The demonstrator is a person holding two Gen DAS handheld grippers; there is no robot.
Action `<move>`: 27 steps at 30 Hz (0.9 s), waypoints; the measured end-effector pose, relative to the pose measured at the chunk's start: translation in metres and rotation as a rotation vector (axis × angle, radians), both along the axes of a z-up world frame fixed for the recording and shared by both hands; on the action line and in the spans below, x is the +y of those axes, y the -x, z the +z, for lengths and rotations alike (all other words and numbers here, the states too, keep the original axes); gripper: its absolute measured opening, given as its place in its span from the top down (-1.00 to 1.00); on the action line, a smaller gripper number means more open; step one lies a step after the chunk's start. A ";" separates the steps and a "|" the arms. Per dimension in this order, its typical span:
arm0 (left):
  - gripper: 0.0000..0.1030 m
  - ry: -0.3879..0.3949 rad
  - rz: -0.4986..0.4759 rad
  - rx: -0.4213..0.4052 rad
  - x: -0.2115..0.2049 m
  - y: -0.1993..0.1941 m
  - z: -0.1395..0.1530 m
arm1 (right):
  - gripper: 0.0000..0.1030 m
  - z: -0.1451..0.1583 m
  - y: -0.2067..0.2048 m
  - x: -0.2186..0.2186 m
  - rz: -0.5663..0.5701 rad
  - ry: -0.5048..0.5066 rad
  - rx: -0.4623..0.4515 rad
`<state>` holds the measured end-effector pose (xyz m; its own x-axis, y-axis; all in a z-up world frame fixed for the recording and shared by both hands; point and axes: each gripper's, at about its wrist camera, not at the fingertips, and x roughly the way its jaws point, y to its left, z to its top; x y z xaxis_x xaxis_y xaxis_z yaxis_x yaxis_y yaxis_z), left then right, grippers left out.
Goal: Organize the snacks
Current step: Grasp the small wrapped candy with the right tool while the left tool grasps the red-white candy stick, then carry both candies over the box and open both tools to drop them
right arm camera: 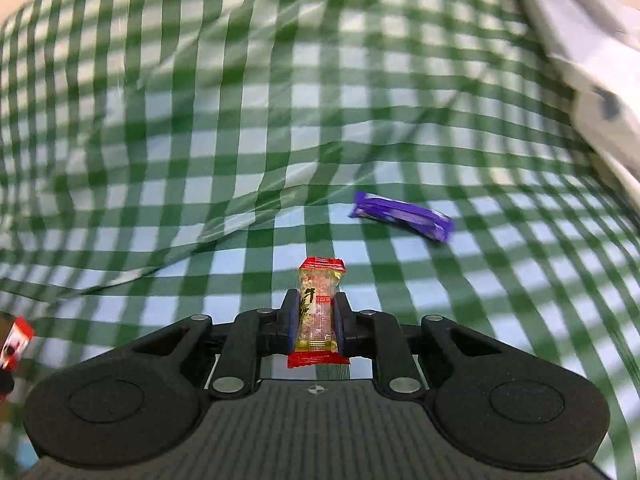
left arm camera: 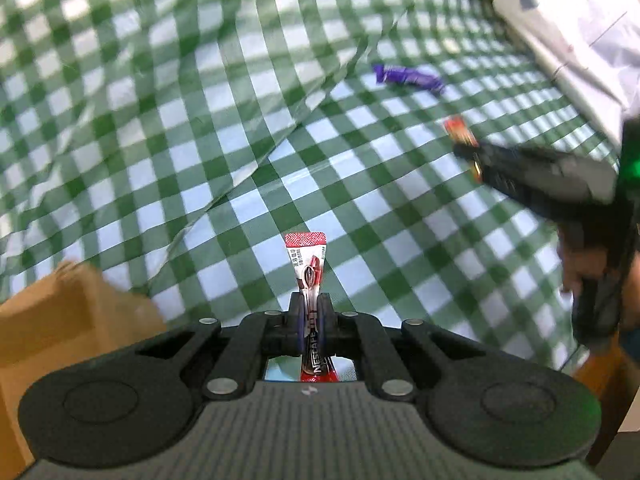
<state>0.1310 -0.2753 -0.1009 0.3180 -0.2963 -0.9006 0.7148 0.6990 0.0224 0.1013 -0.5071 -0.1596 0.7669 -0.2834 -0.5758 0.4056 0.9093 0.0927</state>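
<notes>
My left gripper is shut on a red Nescafe coffee stick that points forward above the green checked tablecloth. My right gripper is shut on a small red and clear nougat candy. In the left wrist view the right gripper enters from the right with that candy in it. A purple snack bar lies on the cloth, seen in the left wrist view and in the right wrist view, ahead and right of the right gripper. The coffee stick shows at the right wrist view's left edge.
A brown cardboard box stands at the lower left of the left wrist view. A white printed bag lies at the far right, also in the right wrist view. The cloth is bunched into raised folds on the left.
</notes>
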 end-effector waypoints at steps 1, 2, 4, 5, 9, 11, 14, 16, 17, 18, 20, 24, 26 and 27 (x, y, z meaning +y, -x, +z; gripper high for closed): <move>0.87 0.014 0.007 -0.009 0.004 0.009 0.008 | 0.65 0.007 0.016 0.008 -0.007 -0.006 -0.004; 0.87 0.029 0.015 -0.015 0.014 0.020 0.018 | 0.65 0.014 0.033 0.017 -0.013 -0.008 -0.011; 0.87 0.046 0.032 -0.028 0.032 0.041 0.036 | 0.64 0.028 0.061 0.038 -0.012 -0.024 -0.024; 0.87 0.051 0.041 -0.037 0.042 0.051 0.043 | 0.64 0.035 0.076 0.050 -0.012 -0.035 -0.037; 0.87 0.047 0.099 -0.077 0.086 0.091 0.071 | 0.64 0.057 0.128 0.100 0.001 -0.079 -0.096; 0.87 0.041 0.129 -0.099 0.114 0.111 0.083 | 0.64 0.070 0.152 0.130 0.019 -0.091 -0.120; 0.87 0.039 0.171 -0.123 0.155 0.137 0.095 | 0.64 0.089 0.182 0.180 0.078 -0.095 -0.152; 0.87 0.032 0.202 -0.133 0.182 0.154 0.100 | 0.64 0.102 0.197 0.211 0.134 -0.085 -0.172; 0.87 0.027 0.220 -0.139 0.195 0.162 0.102 | 0.64 0.108 0.204 0.228 0.169 -0.085 -0.181; 0.87 0.023 0.241 -0.145 0.208 0.170 0.102 | 0.64 0.113 0.211 0.241 0.196 -0.089 -0.184; 0.87 0.020 0.277 -0.144 0.233 0.183 0.104 | 0.64 0.121 0.221 0.271 0.257 -0.099 -0.182; 0.87 0.014 0.345 -0.142 0.277 0.209 0.104 | 0.64 0.130 0.235 0.326 0.361 -0.102 -0.163; 0.87 0.011 0.375 -0.155 0.296 0.223 0.104 | 0.64 0.131 0.245 0.352 0.406 -0.105 -0.142; 0.87 0.016 0.385 -0.159 0.305 0.229 0.104 | 0.64 0.132 0.249 0.362 0.421 -0.108 -0.132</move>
